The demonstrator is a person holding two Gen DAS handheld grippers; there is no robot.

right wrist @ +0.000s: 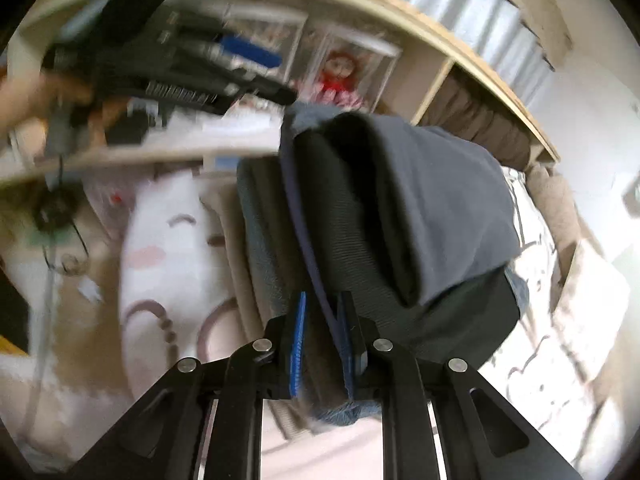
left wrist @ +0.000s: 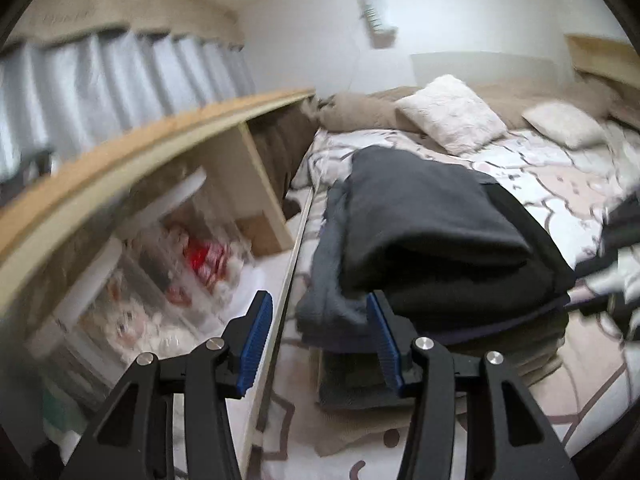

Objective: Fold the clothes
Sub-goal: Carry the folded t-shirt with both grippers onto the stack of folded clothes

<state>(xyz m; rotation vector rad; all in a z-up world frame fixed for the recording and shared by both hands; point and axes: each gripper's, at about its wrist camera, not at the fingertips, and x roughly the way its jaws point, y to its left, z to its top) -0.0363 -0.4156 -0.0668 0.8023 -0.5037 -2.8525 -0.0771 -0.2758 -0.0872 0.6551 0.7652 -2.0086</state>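
A: What did the left wrist view show of the left tongs (left wrist: 320, 332)?

B: The jaws stood apart with nothing between the blue pads (left wrist: 256, 344). Bare bed sheet (left wrist: 540, 184) and the edge of the bed showed through the gap. The right-hand pad sat just beside the near corner of the stack of folded clothes (left wrist: 432, 248), but whether it touched the cloth could not be told.

A: Where was that stack?

B: On the bed, near the side next to the wooden shelf unit (left wrist: 160, 136). A dark grey garment lay on top, with darker folded layers beneath it.

A: What did this view show that the other did not?

B: Two pale pillows (left wrist: 452, 112) at the far end of the bed, a beige blanket (left wrist: 360, 110) behind them, and the right tongs as a blurred shape at the right edge.

A: And the right wrist view?

B: The right tongs (right wrist: 324, 340) stood narrow, their pads pressed on a fold of dark cloth with a navy edge. That cloth ran on into the dark clothes (right wrist: 400, 216) heaped just ahead of the fingers (right wrist: 298, 344).

A: Anything seen only there?

B: A doll in red (right wrist: 338, 76) in a clear box on the shelf, sharper than in the left view. The left tongs (right wrist: 192, 64) appeared at upper left, blurred, with a hand (right wrist: 24, 96) at the frame edge.
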